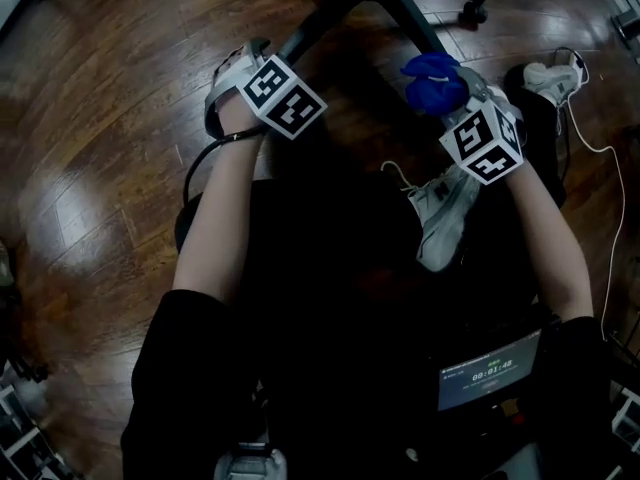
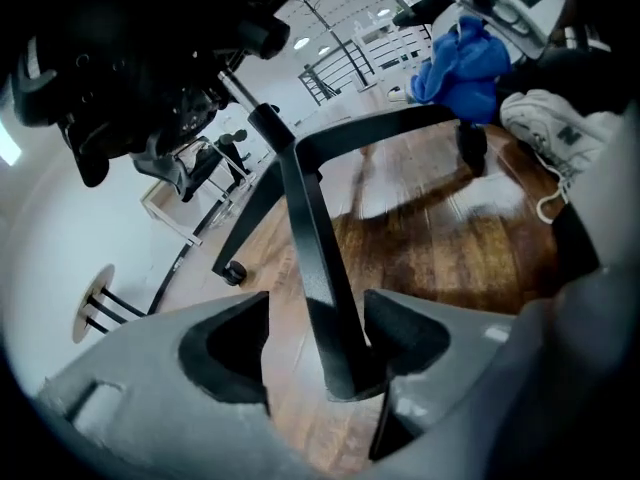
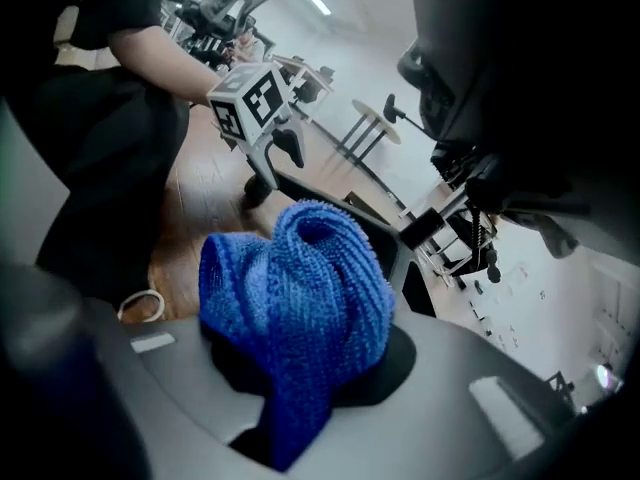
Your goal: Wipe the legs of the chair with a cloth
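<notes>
Closest to me is my left gripper (image 2: 318, 333). Its grey jaws stand well apart, and a black chair leg (image 2: 315, 258) runs down between them. There's a clear gap on one side of the leg, and on the other it sits right up by the pad. So these jaws are wide and clamped on nothing. The leg climbs away to the hub of the chair base. From there a second leg drops off to a castor (image 2: 232, 271) on the wooden floor (image 2: 450, 258).

Now over to my right gripper (image 3: 300, 368), where the jaws are closed on the blue cloth (image 3: 295, 288). It bunches into a thick twisted lump above them, with a tail hanging out below. From my head view, the cloth is up off the floor, right at the near end of another leg (image 1: 415, 18) of the chair. I can't tell whether it touches that leg. My white shoe (image 1: 445, 213) sits just under my right forearm, on the floor.
</notes>
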A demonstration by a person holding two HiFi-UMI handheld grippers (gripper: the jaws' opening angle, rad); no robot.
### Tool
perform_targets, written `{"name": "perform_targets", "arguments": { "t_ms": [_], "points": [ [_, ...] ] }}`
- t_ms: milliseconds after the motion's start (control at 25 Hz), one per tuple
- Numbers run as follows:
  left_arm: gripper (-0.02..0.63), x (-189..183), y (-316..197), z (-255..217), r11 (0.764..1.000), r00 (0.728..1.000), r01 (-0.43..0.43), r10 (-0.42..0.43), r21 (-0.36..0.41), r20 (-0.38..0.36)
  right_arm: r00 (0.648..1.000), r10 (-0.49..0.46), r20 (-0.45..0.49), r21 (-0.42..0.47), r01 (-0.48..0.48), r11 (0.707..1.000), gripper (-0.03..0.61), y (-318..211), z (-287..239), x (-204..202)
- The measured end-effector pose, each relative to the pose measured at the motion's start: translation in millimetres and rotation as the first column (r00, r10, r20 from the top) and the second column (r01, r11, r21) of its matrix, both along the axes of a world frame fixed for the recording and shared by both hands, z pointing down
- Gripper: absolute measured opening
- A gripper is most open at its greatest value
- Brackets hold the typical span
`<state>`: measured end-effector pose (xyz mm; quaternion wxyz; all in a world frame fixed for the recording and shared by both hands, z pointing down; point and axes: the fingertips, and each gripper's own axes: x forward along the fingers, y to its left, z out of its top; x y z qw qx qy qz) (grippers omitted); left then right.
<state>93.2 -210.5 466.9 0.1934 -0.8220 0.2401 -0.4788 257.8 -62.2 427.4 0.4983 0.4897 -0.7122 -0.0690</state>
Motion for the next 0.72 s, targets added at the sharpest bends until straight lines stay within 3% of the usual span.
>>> {"name": "perform_targets", "arguments": {
  "t_ms": [160,320,440,520,720],
  "points": [
    [0.296,15,53,-6,0.999,0.998,-0.028,0.025,-0.033,-0.065,0.991,0.033,0.129,0.077,-0.044,0.996,0.075,24,-9,-5],
    [0.296,46,103,17,0.983,0.983,-0.181,0.180,-0.032,-0.029,0.950,0.022,0.310,0.169,-0.078,0.982,0.075,42,-14,-14],
    [0.296,58,125,46,0.952,0.954,-0.296,0.299,-0.073,0.028,0.952,-0.011,0.306,0.244,-0.067,0.968,0.074,53,-20,-23],
    [0.296,64,136,60,0.933,0.937,-0.341,0.347,-0.117,0.040,0.947,-0.028,0.320,0.248,-0.055,0.967,0.074,55,-20,-26],
    [0.296,75,144,75,0.919,0.921,-0.370,0.382,-0.139,0.079,0.925,-0.012,0.380,0.232,-0.083,0.969,0.074,46,-21,-14]
  ]
}}
